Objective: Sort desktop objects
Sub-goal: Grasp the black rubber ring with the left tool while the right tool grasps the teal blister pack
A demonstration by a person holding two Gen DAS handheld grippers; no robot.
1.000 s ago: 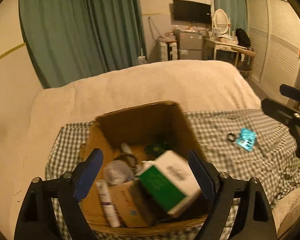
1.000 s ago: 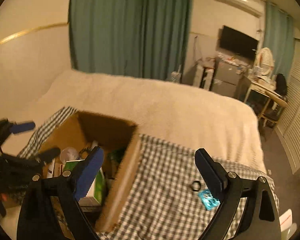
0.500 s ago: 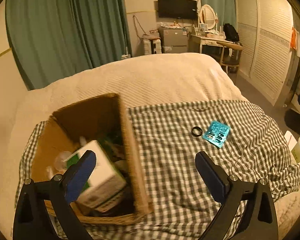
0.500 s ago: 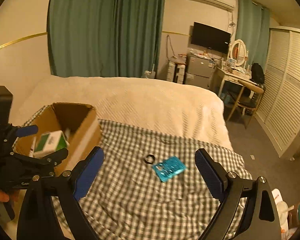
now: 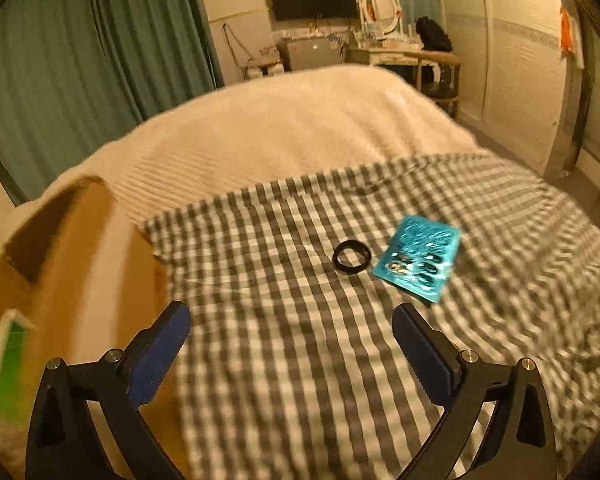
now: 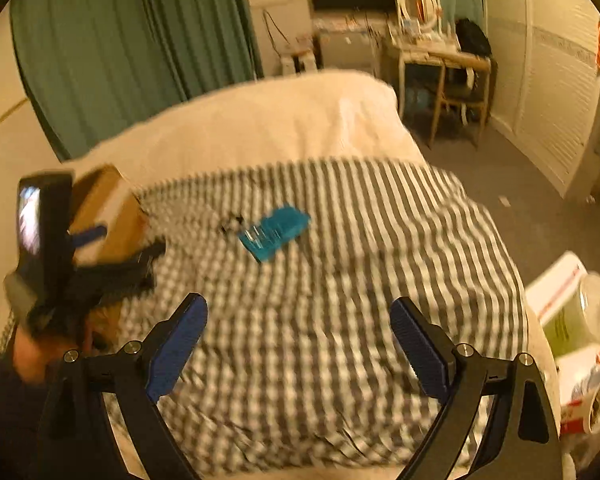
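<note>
**Both grippers empty above the checked cloth**

The left gripper (image 5: 290, 336) has its jaws spread wide with nothing between them. It points down at a checked cloth (image 5: 300, 360) laid over a bed (image 5: 280, 132).

The right gripper (image 6: 298, 336) likewise has its jaws released and empty, above the same cloth.

Two items lie on the cloth:
- A black ring (image 5: 351, 256), flat, ahead of the left gripper.
- A teal blister pack (image 5: 418, 258), just beside the ring on its right; contact cannot be told.

A cardboard box (image 5: 80, 260) stands at the cloth's left edge. A green and white carton (image 5: 8, 364) shows inside it, blurred.

In the right wrist view, the left gripper appears at the left, in front of the box, held by a hand (image 6: 28, 352).
</note>
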